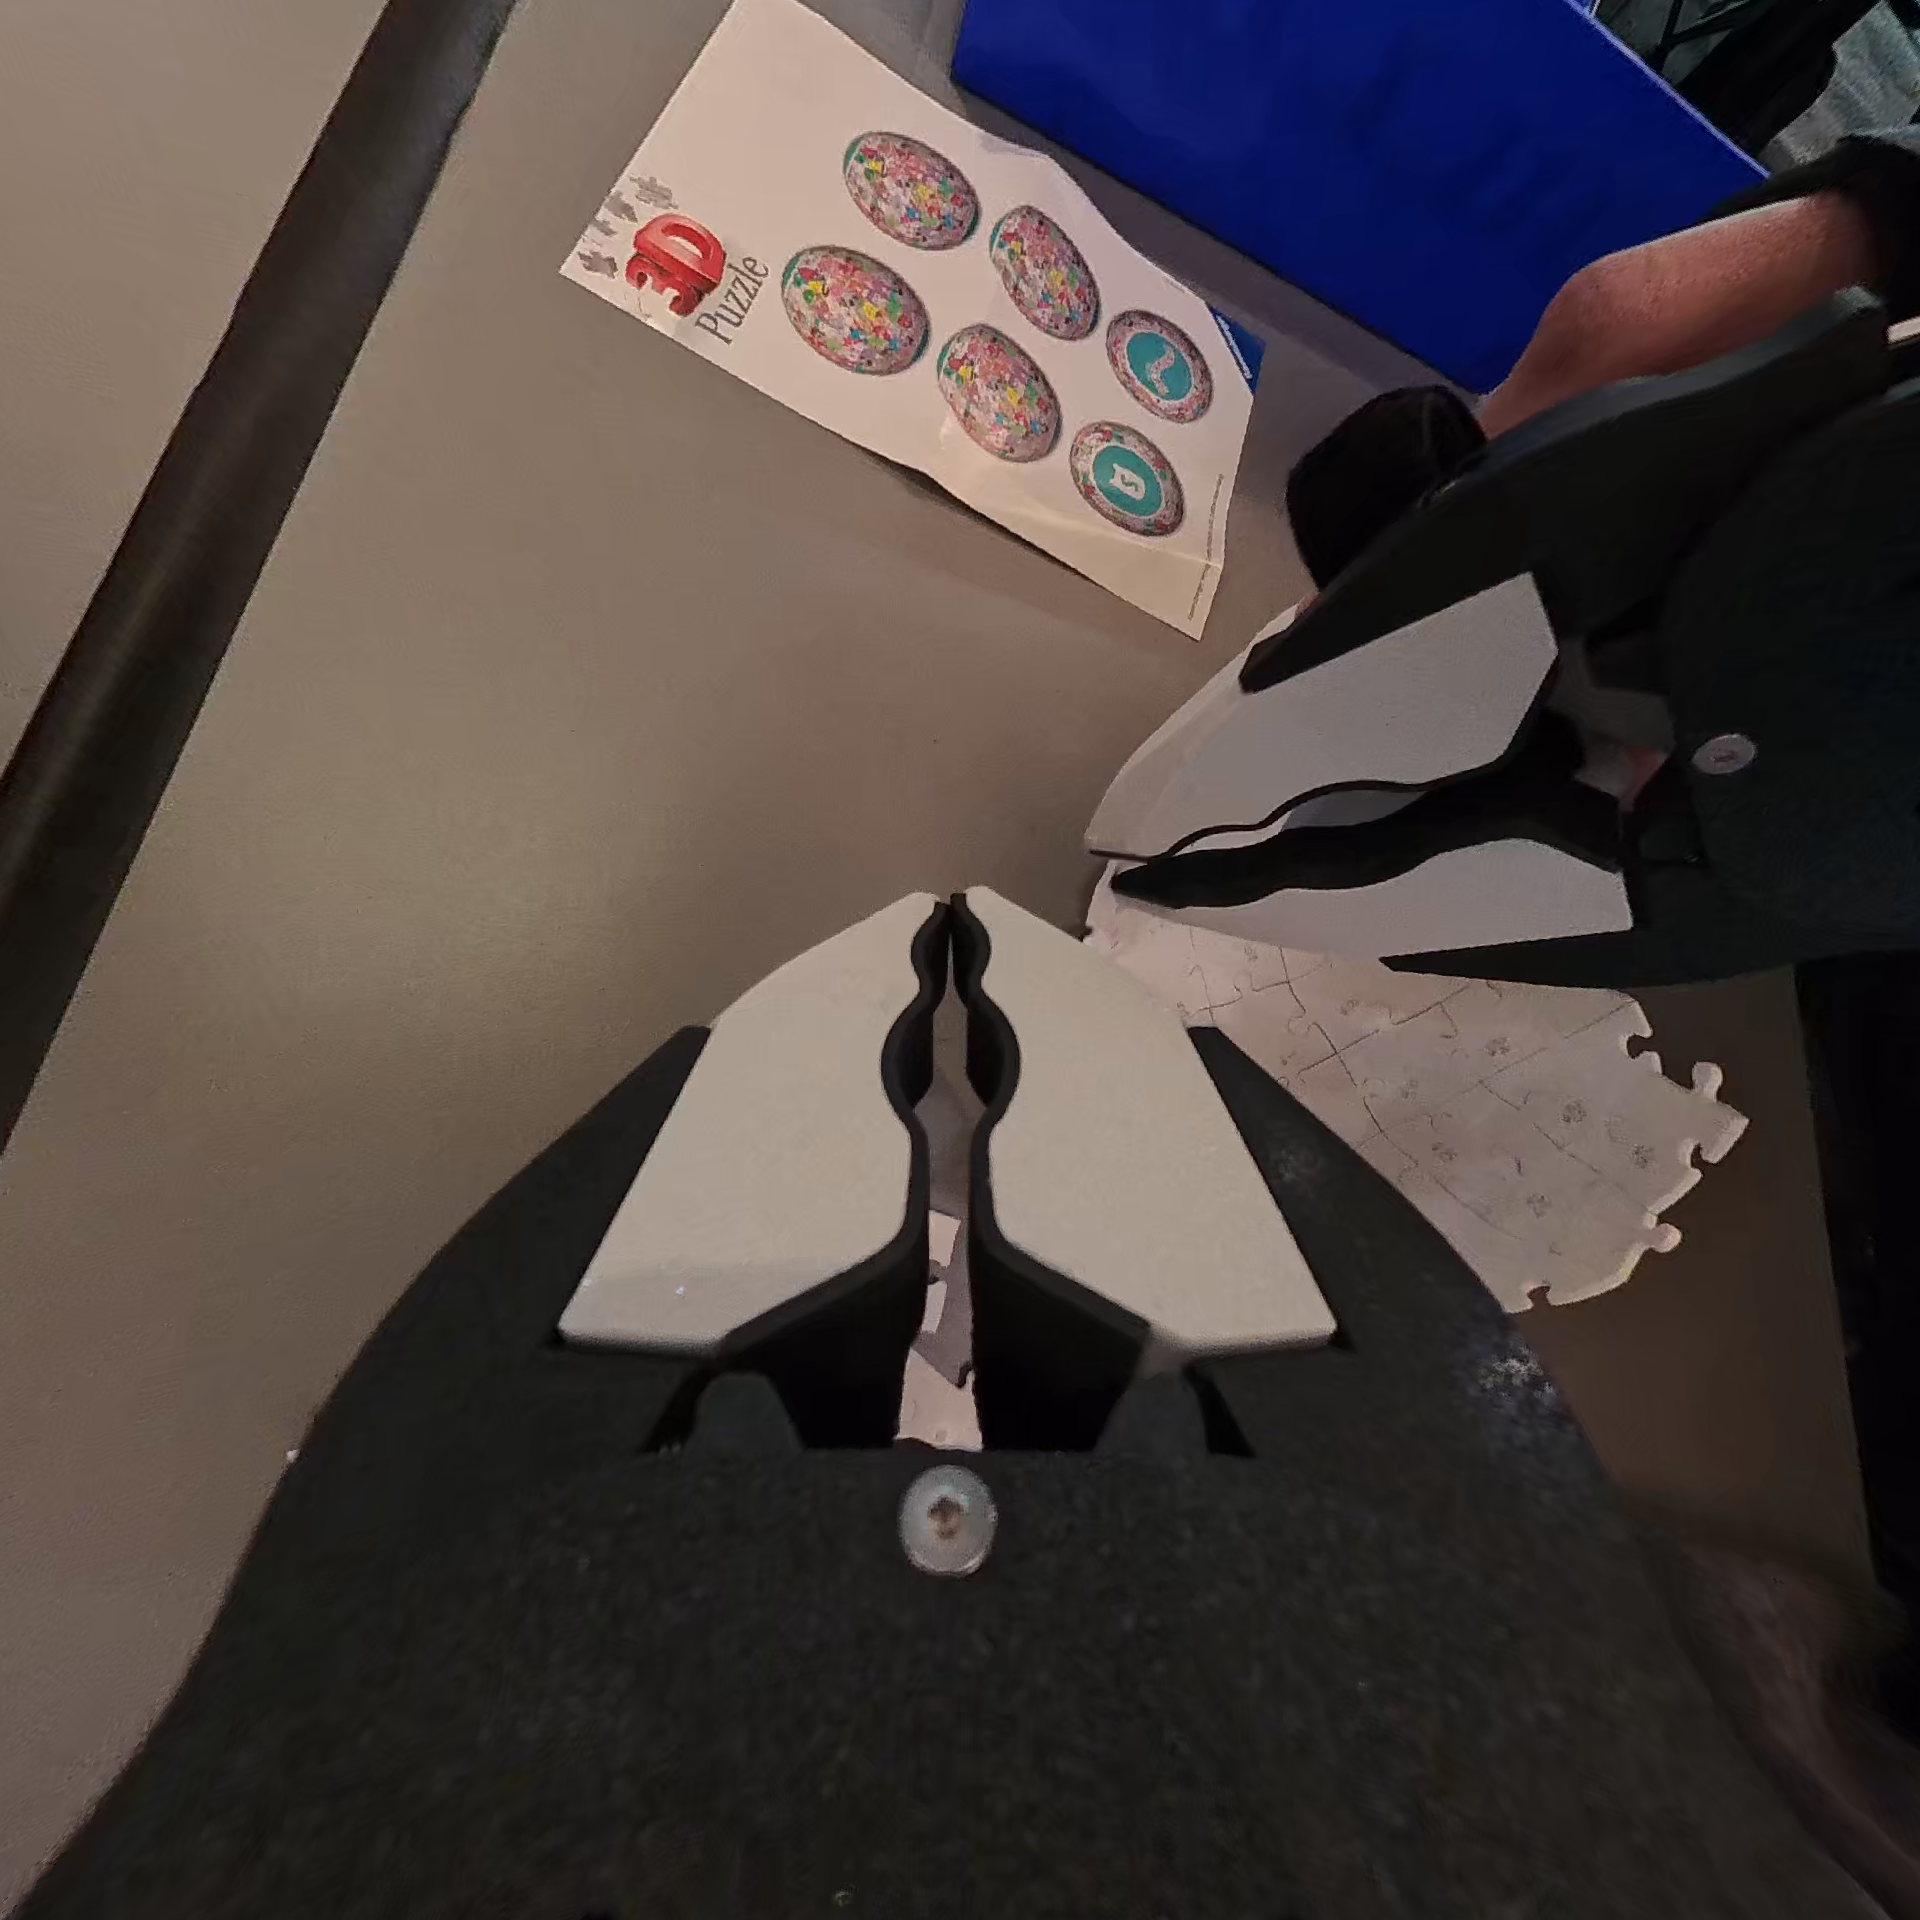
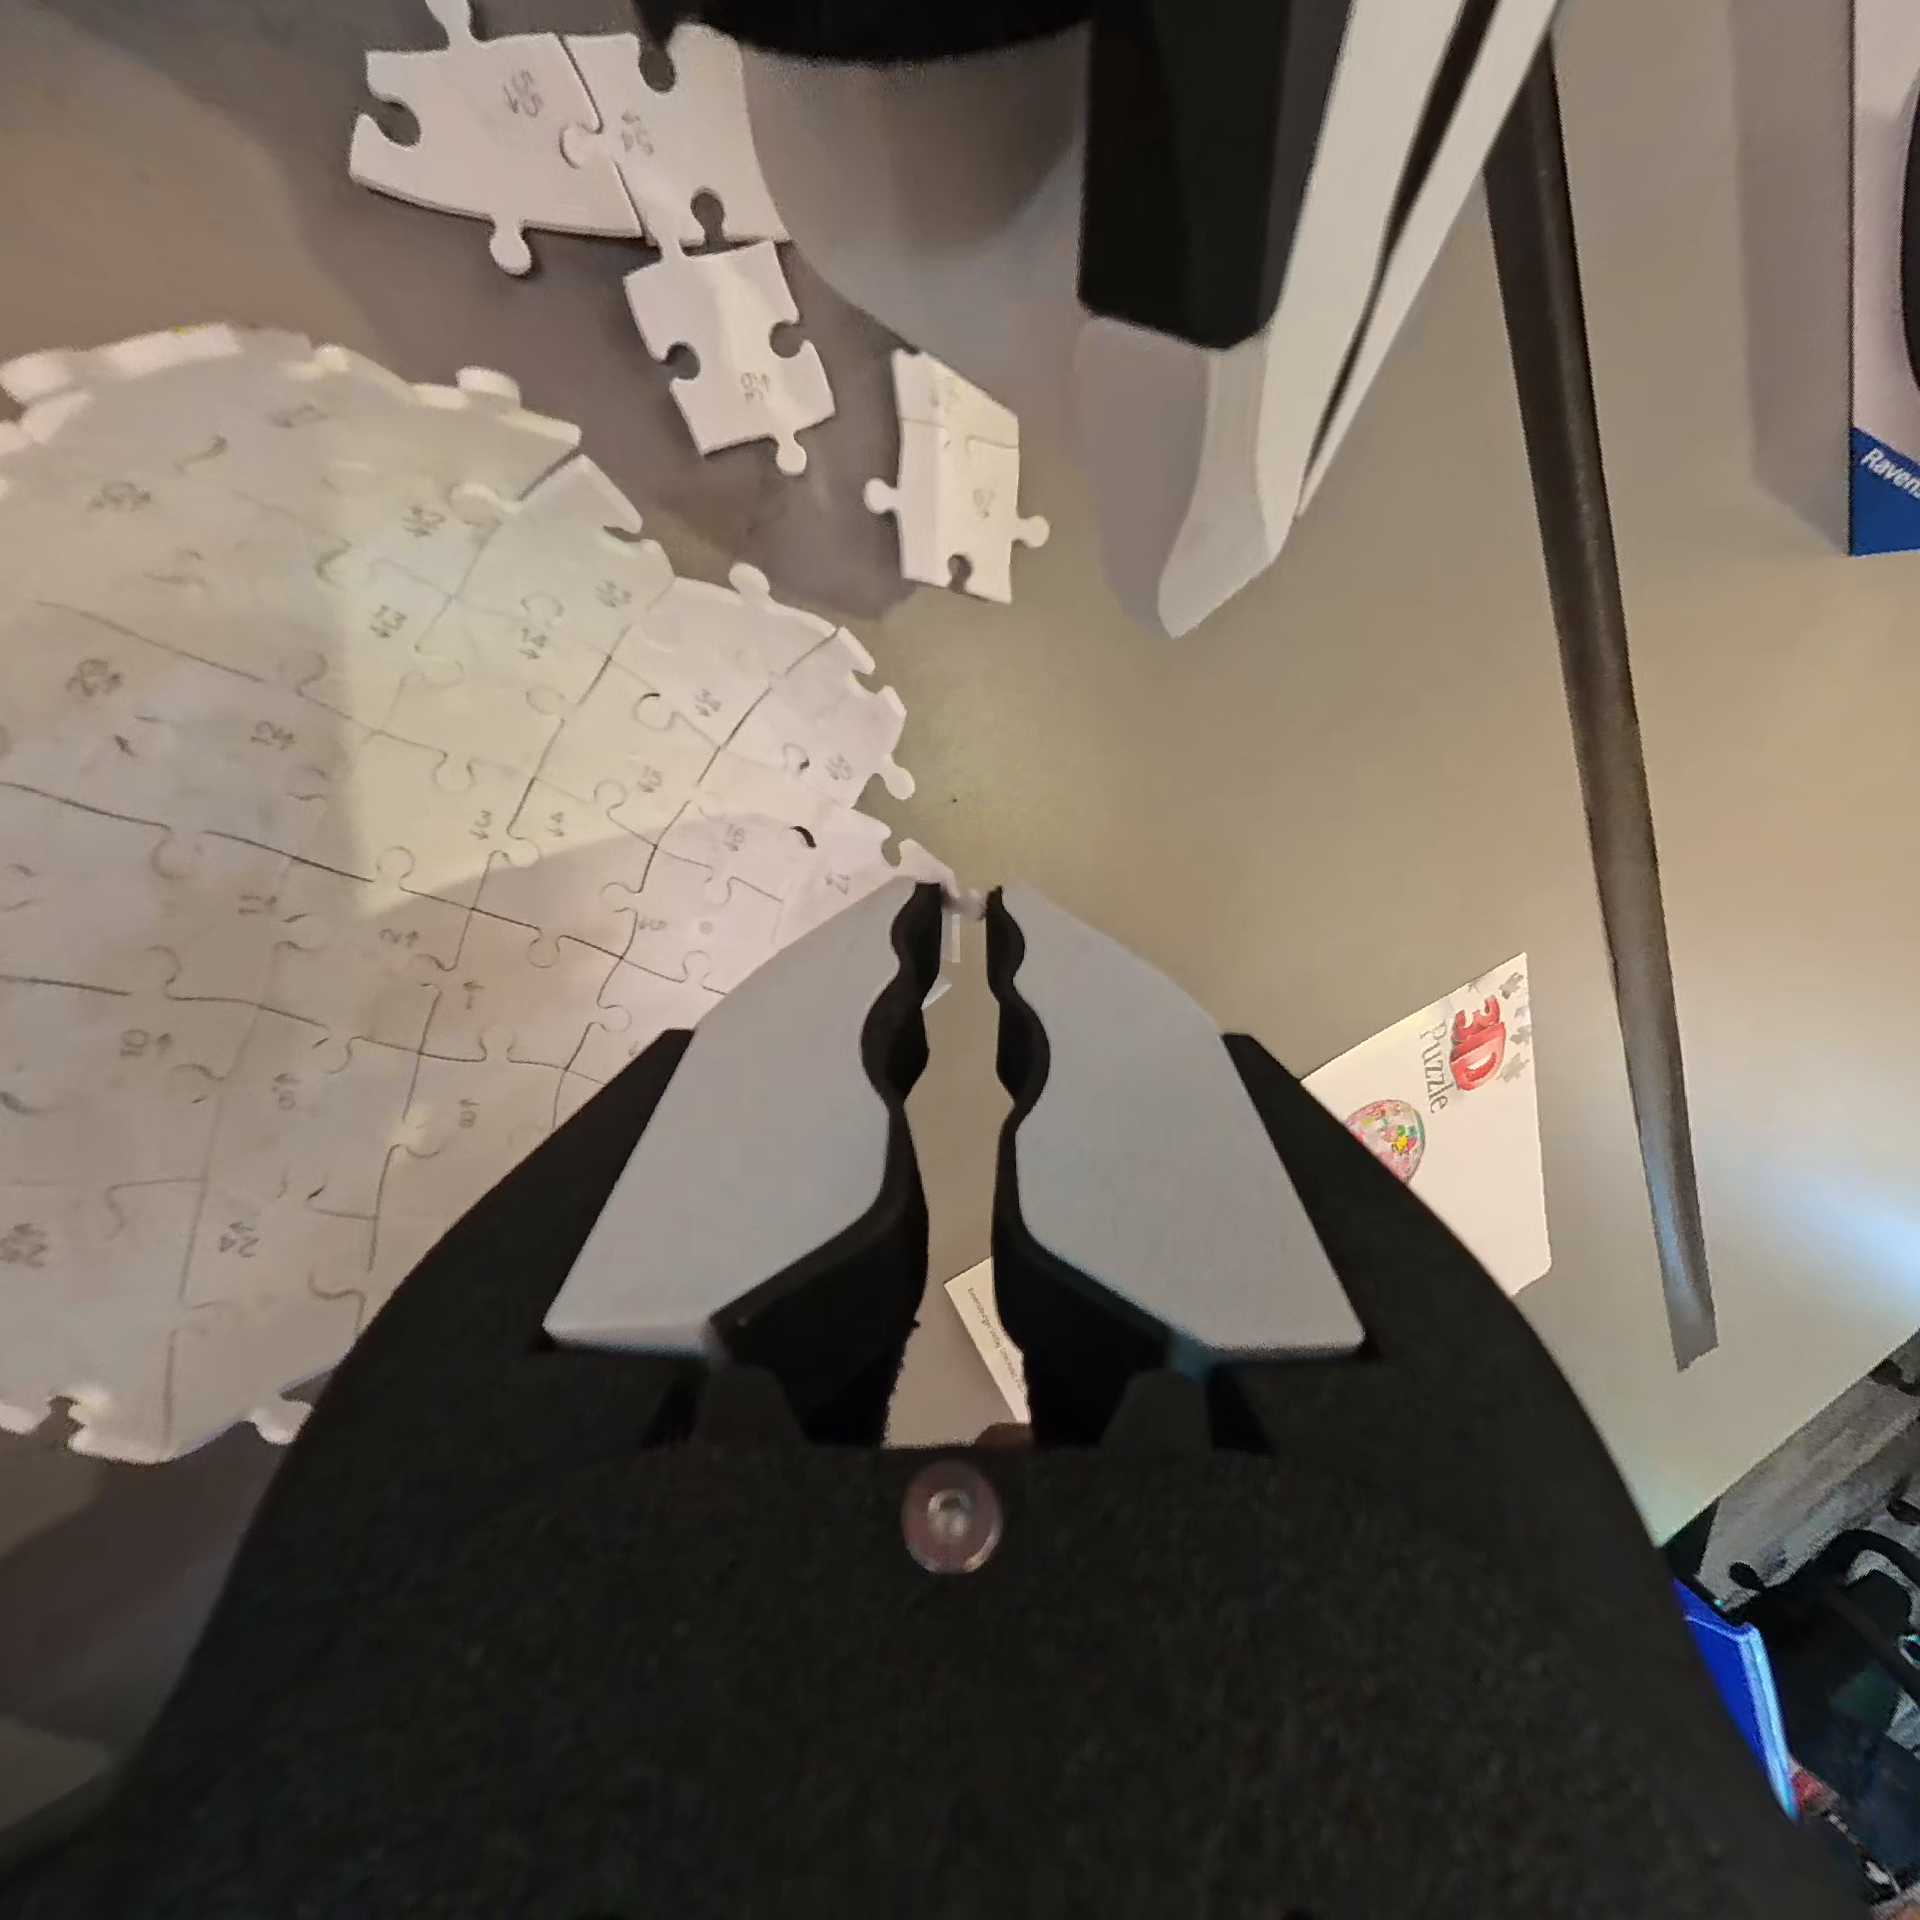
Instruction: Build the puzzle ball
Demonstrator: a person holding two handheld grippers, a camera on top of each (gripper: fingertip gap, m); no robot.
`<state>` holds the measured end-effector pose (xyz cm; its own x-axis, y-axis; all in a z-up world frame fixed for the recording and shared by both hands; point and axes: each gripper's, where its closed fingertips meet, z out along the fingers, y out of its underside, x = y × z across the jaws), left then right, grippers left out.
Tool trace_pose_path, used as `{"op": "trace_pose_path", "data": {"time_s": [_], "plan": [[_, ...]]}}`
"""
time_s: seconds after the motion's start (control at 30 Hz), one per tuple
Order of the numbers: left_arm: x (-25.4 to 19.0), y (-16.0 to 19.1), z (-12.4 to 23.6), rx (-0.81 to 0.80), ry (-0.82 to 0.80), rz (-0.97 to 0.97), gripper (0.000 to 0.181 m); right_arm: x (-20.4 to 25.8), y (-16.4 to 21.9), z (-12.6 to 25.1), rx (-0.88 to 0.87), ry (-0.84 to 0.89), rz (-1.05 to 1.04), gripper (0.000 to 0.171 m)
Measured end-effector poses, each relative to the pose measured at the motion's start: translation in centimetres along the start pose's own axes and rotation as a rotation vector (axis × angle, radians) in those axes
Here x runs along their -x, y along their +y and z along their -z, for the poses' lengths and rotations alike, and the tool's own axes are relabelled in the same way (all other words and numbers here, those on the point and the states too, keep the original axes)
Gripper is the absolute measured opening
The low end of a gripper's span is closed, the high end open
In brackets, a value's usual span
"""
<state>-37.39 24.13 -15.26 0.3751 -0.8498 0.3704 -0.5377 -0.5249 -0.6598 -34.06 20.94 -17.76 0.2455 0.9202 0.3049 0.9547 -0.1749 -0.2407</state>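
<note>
Two tongs work over a grey table [image 1: 436,831]. Left tongs [image 1: 952,906]: tips pressed together, nothing seen between them at the tips. Right tongs [image 2: 956,909]: tips clamped on the edge tab of the joined puzzle shell [image 2: 312,831], which lies white side up, curved, to their left. Beyond it lie loose pieces [image 2: 732,348], some joined in pairs. Farther out rest the instruction sheet [image 1: 935,312] and a blue bin [image 1: 1299,135].
</note>
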Motion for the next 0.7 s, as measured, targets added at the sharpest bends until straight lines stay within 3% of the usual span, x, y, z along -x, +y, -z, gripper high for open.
{"op": "trace_pose_path", "data": {"time_s": [0.47,0.57,0.7], "plan": [[-0.1,0.5,-0.5,0.031,-0.002,-0.009,0.000,-0.2,-0.2,0.9,-0.017,-0.001,-0.025,0.015],[-0.1,0.3,-0.1,0.019,-0.009,-0.010,0.001,-0.4,-1.1,3.1,-0.106,-0.020,-0.024,0.016],[0.0,0.1,0.6,0.001,-0.032,0.005,0.003,-2.2,-2.6,9.0,-0.348,-0.052,-0.067,0.017]]}}
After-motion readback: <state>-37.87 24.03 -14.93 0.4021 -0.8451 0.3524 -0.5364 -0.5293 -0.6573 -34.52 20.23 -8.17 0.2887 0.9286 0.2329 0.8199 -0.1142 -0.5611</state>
